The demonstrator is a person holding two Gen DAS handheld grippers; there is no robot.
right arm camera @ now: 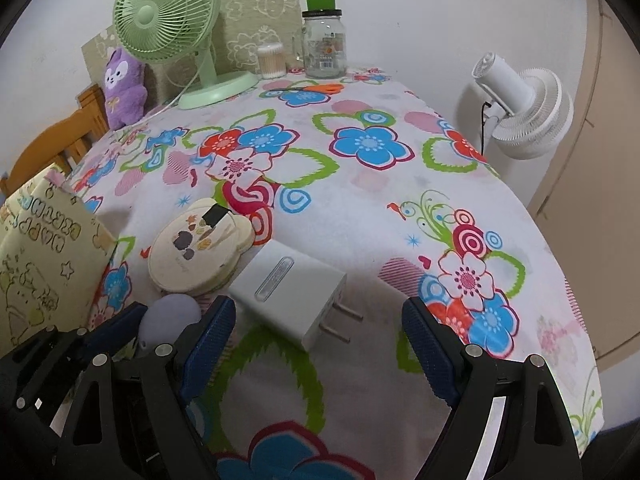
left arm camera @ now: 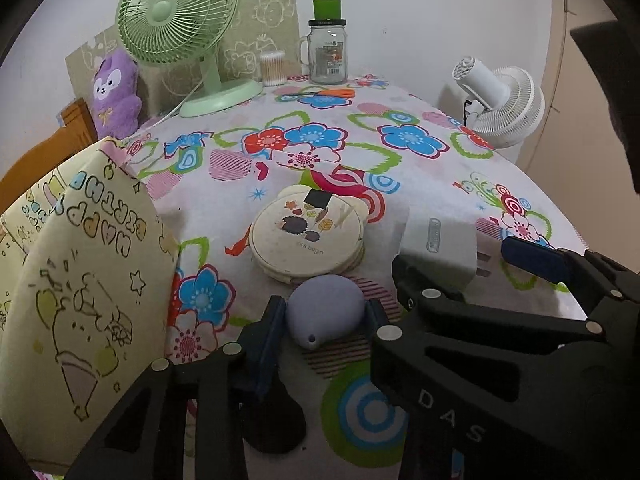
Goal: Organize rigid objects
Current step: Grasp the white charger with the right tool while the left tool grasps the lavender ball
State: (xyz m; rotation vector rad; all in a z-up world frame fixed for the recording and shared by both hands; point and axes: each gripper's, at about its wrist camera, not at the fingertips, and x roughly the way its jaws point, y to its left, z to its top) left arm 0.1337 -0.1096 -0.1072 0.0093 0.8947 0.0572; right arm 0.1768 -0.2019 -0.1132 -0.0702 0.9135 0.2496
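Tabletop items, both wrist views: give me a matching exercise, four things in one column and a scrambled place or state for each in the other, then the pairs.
Things:
1. lilac egg-shaped object
2. white plug adapter
3. orange-handled scissors
4. glass jar

Places or states:
A. flat on the cloth at the far end, in front of the jar
B. between the left hand-held gripper fingers
C. upright at the far edge, green piece on its lid
D. on its side ahead of the open right hand-held gripper, prongs out

Pairs: 1-B, 2-D, 3-A, 4-C

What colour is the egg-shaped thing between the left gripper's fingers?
Pale lavender-blue egg-shaped thing, clearest in the left wrist view.
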